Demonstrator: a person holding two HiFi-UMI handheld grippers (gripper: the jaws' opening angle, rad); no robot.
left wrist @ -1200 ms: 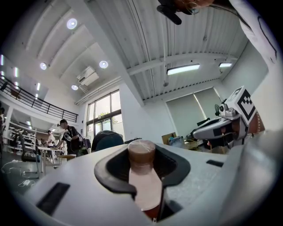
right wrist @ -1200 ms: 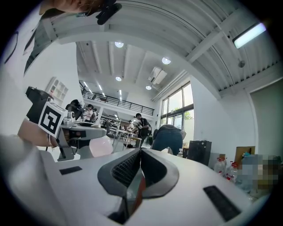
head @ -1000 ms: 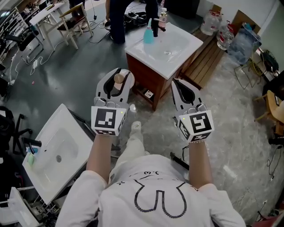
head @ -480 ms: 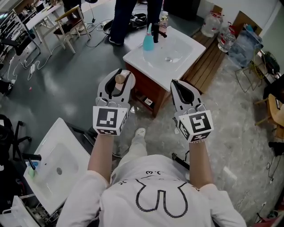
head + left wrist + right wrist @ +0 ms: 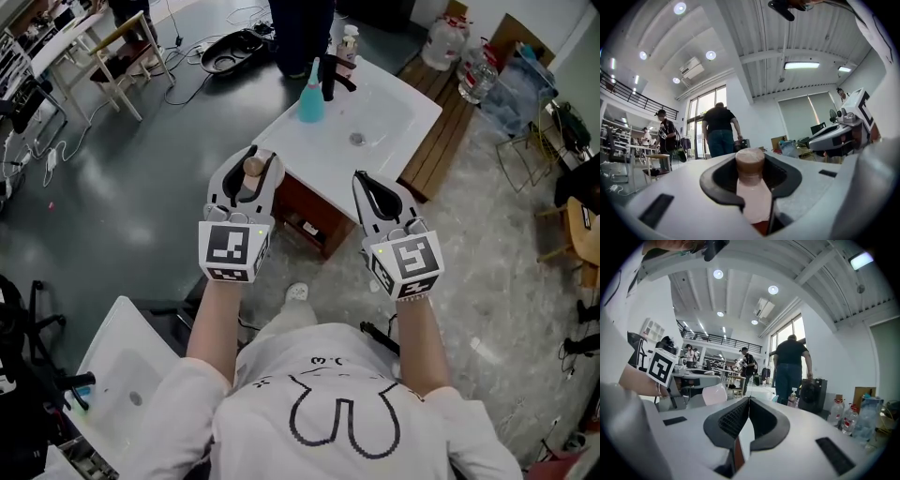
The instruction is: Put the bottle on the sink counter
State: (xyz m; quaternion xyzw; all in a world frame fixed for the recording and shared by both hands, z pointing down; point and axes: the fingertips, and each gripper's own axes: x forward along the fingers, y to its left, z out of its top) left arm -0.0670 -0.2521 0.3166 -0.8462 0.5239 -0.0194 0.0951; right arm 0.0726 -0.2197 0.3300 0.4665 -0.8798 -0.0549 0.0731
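Observation:
My left gripper (image 5: 247, 167) is shut on a pale pink bottle (image 5: 752, 192) with a brown wooden cap (image 5: 252, 166); the cap (image 5: 750, 162) sticks up between the black pads. It hangs over the floor just short of the near-left edge of the white sink counter (image 5: 389, 122). My right gripper (image 5: 371, 184) is shut with nothing in it, its pads (image 5: 752, 422) meeting at the tips, above the counter's front edge. Both are held level, side by side.
On the counter's far side stand a blue soap bottle (image 5: 311, 79), a black faucet (image 5: 329, 77) and a small bottle (image 5: 350, 43). A person (image 5: 300, 28) stands behind it. A second white sink (image 5: 131, 370) lies at lower left. Water jugs (image 5: 442, 45) and a wooden pallet (image 5: 454, 117) are at upper right.
The view has moved toward the sink counter, which now lies just ahead of both grippers. The second sink has slid toward the lower left edge. Both grippers keep their pose.

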